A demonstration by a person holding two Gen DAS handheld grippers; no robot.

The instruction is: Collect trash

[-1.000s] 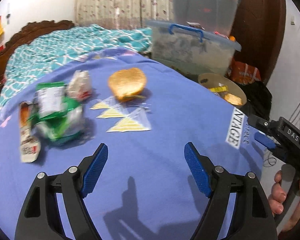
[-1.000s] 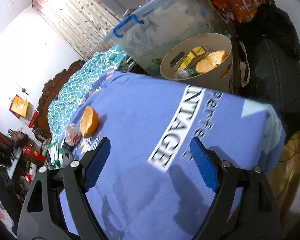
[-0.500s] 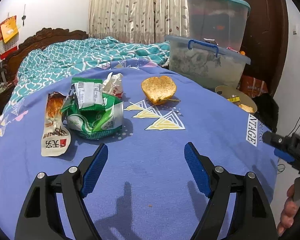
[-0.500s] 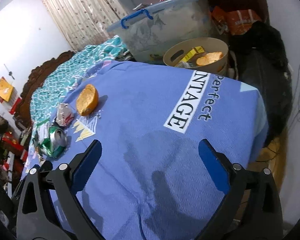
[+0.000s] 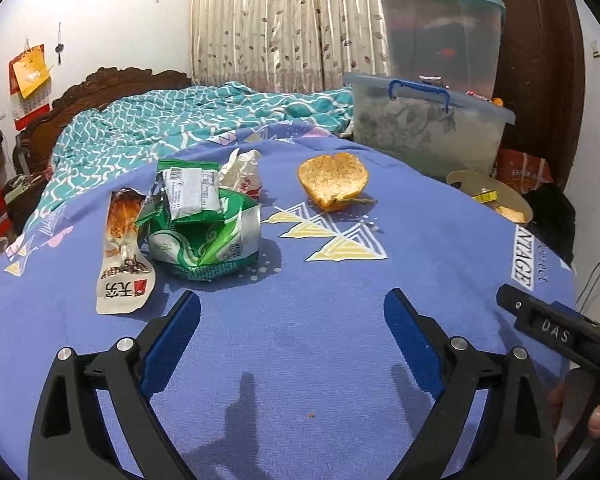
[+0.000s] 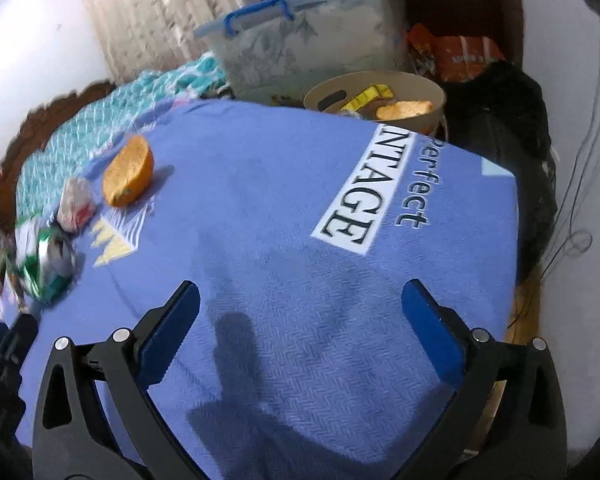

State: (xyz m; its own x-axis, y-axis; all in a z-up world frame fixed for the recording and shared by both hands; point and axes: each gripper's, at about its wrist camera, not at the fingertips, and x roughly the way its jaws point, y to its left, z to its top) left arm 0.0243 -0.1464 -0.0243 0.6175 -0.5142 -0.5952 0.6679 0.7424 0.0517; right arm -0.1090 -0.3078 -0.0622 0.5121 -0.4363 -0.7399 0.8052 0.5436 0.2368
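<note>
On the blue cloth [image 5: 300, 340] lie a crushed green can [image 5: 204, 240], a green wrapper [image 5: 188, 192] on top of it, a brown snack packet [image 5: 122, 256], a crumpled white wrapper [image 5: 242, 170] and an orange peel half [image 5: 334, 180]. My left gripper [image 5: 292, 320] is open and empty, a short way in front of the can. My right gripper [image 6: 300, 312] is open and empty over the cloth's right part; the peel [image 6: 128, 172] and the can [image 6: 46, 264] lie far to its left. A beige bin [image 6: 380, 96] with trash in it stands past the cloth's far edge.
Clear storage boxes [image 5: 428, 128] are stacked behind the bin [image 5: 492, 200]. A teal bedspread [image 5: 180, 120] lies behind the cloth. A black bag [image 6: 500, 120] and cables sit to the right of the cloth's edge. The right gripper's body [image 5: 560, 336] shows at the left view's right edge.
Both cameras have pulled back and steadied. The trash pile now sits nearer the left gripper's left finger. The right gripper swung left, and its view is blurred at the left edge.
</note>
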